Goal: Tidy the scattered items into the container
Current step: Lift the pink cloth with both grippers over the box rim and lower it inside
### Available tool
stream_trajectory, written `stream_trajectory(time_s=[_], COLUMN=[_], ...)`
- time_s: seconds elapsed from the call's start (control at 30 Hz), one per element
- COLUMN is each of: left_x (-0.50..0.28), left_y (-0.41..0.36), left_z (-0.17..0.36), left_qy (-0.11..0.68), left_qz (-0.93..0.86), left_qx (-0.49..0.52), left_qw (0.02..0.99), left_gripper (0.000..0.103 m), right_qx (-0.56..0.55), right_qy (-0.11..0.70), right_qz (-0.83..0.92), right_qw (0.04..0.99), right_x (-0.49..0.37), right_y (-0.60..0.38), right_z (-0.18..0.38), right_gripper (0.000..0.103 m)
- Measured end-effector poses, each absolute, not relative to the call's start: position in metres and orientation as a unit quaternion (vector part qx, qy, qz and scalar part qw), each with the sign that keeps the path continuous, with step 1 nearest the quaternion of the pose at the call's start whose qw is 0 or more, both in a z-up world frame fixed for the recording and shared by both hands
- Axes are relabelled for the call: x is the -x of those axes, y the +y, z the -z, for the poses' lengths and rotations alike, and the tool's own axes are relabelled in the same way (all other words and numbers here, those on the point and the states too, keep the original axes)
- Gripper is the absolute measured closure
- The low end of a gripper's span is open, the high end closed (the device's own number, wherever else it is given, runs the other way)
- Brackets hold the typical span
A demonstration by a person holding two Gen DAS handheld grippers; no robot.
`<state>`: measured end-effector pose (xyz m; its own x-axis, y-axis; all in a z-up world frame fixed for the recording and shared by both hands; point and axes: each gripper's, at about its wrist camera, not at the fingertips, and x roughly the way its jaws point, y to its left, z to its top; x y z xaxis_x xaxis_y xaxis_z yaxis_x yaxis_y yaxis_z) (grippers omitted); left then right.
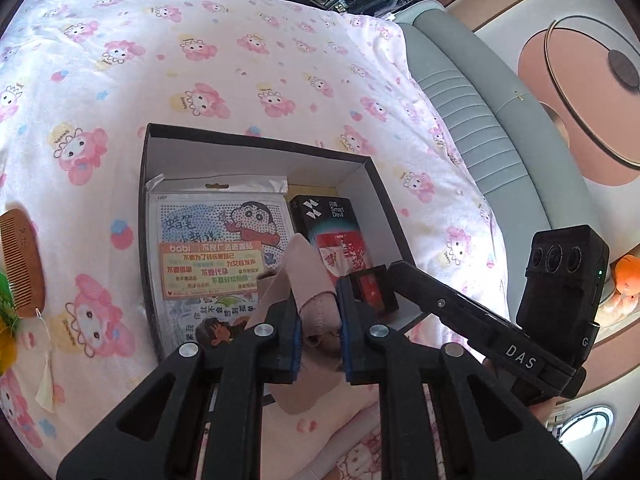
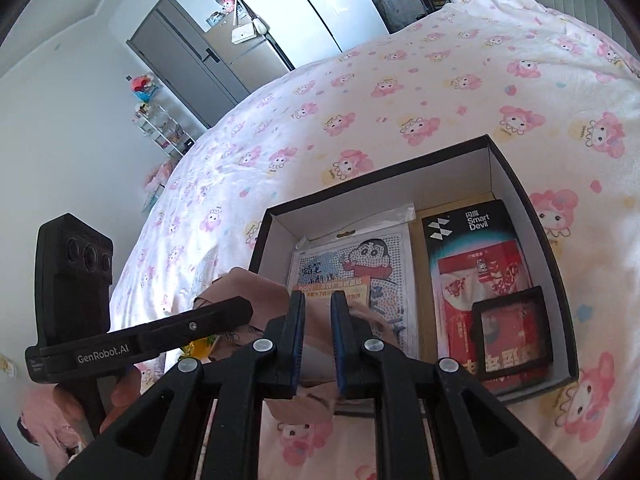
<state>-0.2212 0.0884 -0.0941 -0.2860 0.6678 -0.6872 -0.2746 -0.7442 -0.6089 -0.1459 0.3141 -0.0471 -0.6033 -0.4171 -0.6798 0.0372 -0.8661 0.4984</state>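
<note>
The black box with a white inside lies open on the bed. It holds a cartoon sticker pack, a black Smart Devil carton, a red packet and a small black-framed red item. My left gripper is shut on a beige cloth that hangs over the box's near edge. My right gripper is shut on beige cloth too, at the box's near left corner. I cannot tell whether it is one piece. Each gripper shows beside the other: the right gripper and the left gripper.
A wooden comb with a tag lies on the pink cartoon bedspread, left of the box, by a green-yellow thing. A grey padded headboard and an orange plush are to the right. Shelves and a door stand past the bed.
</note>
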Motion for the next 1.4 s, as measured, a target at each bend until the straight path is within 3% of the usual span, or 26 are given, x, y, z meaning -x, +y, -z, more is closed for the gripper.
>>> stream_trajectory(time_s=[0.17, 0.47, 0.67, 0.8, 1.03, 1.23, 1.4], left_x=[0.229, 0.234, 0.217, 0.221, 0.218, 0.217, 0.236], left_y=[0.095, 0.115, 0.109, 0.097, 0.088, 0.079, 0.106], left_z=[0.089, 0.088, 0.08, 0.117, 0.147, 0.109, 0.142], left_qy=[-0.18, -0.189, -0.195, -0.137, -0.077, -0.106, -0.079], left_qz=[-0.783, -0.771, -0.772, -0.766, -0.755, -0.805, -0.781], left_qx=[0.518, 0.525, 0.505, 0.574, 0.629, 0.555, 0.597], left_qw=[0.295, 0.306, 0.333, 0.255, 0.169, 0.183, 0.165], left_gripper=[0.089, 0.09, 0.09, 0.089, 0.066, 0.066, 0.069], right_qx=[-0.427, -0.48, -0.459, -0.469, -0.532, -0.516, -0.533], right_qy=[-0.209, -0.198, -0.187, -0.185, -0.171, -0.149, -0.143], right_qz=[0.868, 0.846, 0.863, 0.858, 0.821, 0.836, 0.824], right_qw=[0.141, 0.125, 0.102, 0.098, 0.118, 0.113, 0.13], right_x=[0.157, 0.152, 0.151, 0.158, 0.168, 0.164, 0.169], right_y=[0.312, 0.311, 0.328, 0.331, 0.3, 0.297, 0.287], right_z=[0.044, 0.086, 0.068, 0.07, 0.113, 0.112, 0.123], right_gripper=[0.092, 0.092, 0.092, 0.092, 0.092, 0.092, 0.092])
